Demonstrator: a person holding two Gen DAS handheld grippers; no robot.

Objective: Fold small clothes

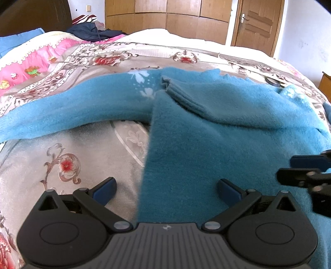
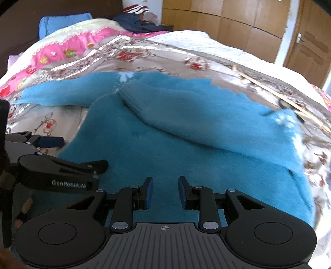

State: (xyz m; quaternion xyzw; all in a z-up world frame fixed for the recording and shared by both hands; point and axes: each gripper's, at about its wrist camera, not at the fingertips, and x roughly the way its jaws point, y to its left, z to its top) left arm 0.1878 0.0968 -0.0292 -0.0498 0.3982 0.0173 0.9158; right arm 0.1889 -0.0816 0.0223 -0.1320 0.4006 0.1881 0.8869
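Note:
A teal fleece top with white flower prints lies spread on the floral bedspread. One sleeve stretches out to the left; the other sleeve is folded across the body. My left gripper stands wide open just above the top's left edge, nothing clamped. My right gripper hovers over the near part of the top, its pads a small gap apart with nothing between them.
A pink quilt, a blue pillow and dark clothes lie at the head of the bed. A thin stick lies at the top's far right. A wooden wardrobe and a door stand behind.

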